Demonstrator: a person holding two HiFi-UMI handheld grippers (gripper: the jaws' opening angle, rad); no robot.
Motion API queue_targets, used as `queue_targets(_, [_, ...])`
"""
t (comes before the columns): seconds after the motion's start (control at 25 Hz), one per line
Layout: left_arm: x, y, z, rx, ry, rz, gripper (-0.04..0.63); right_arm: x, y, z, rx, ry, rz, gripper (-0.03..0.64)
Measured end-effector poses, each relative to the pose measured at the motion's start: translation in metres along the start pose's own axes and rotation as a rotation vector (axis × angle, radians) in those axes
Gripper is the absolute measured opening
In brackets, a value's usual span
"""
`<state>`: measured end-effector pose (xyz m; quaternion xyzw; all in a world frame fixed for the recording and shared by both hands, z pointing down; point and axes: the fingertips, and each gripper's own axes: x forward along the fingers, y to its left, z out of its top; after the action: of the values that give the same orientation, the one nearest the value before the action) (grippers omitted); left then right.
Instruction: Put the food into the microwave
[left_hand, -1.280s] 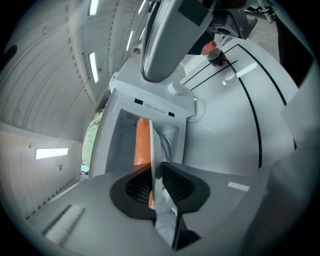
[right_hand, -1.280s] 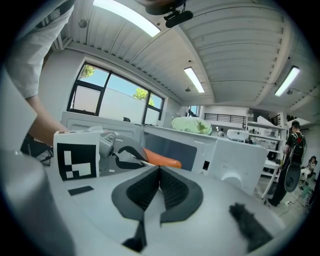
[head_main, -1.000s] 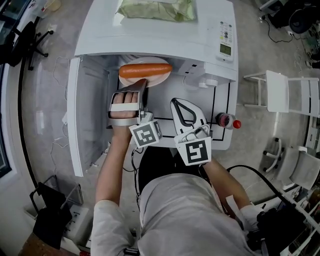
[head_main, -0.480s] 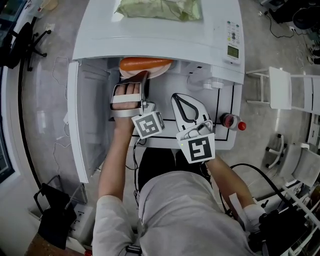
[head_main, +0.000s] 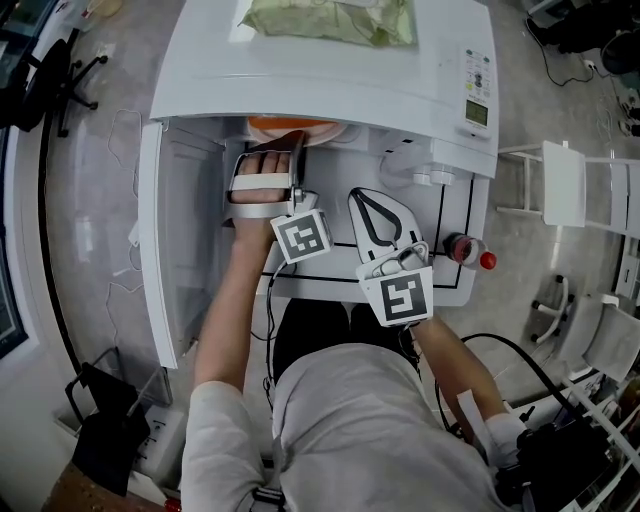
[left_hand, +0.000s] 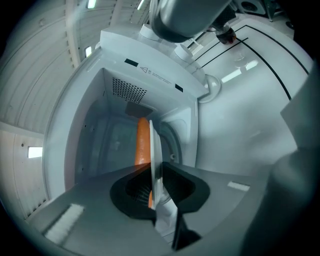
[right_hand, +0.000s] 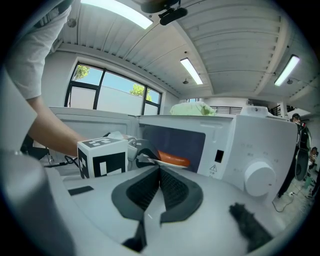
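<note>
An orange sausage (head_main: 288, 124) lies on a white plate (left_hand: 155, 150), and only a sliver of it shows under the top of the white microwave (head_main: 320, 70). My left gripper (head_main: 294, 152) is shut on the plate's near rim, at the mouth of the microwave's cavity (left_hand: 112, 137). In the left gripper view the plate stands edge-on between the jaws, with the sausage (left_hand: 143, 142) on its left side. From the right gripper view the sausage (right_hand: 175, 160) sits just inside the opening. My right gripper (head_main: 376, 212) hangs back over the table, shut and empty.
The microwave door (head_main: 160, 250) stands swung open at the left. A green bag (head_main: 330, 18) lies on top of the microwave. A red-capped bottle (head_main: 466, 248) lies on the white table (head_main: 440, 215) at the right. White chairs (head_main: 580, 190) stand further right.
My left gripper has pushed forward with the plate, so the sausage has slid under the microwave's top and mostly out of sight. The right gripper has stayed put.
</note>
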<state>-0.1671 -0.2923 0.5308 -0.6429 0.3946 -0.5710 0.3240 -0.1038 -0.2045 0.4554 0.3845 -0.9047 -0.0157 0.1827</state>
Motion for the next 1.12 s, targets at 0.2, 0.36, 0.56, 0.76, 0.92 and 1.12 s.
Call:
queue_targets(0.2, [0.012,0.002,-0.003,0.016,0.007,-0.009,0.061,0.001,-0.001,-0.003,0.020,0.007,-0.004,0.011])
queue_targets(0.36, [0.025,0.001,-0.011,0.074,0.045,-0.001,0.063,0.001,-0.003,-0.009,0.030,0.017,-0.007,0.011])
queue_targets(0.56, [0.036,0.005,-0.011,0.105,0.047,0.008,0.063,0.001,-0.007,-0.011,0.057,0.011,-0.023,0.011])
queue_targets(0.76, [0.047,0.008,-0.011,0.125,0.049,-0.001,0.063,0.002,-0.010,-0.009,0.052,0.012,-0.028,0.011])
queue_targets(0.92, [0.056,0.016,-0.012,0.151,0.049,0.018,0.061,0.003,-0.013,-0.007,0.068,0.005,-0.041,0.011])
queue_targets(1.12, [0.071,0.009,-0.013,0.146,0.038,-0.060,0.049,0.004,-0.019,-0.001,0.067,-0.012,-0.056,0.011])
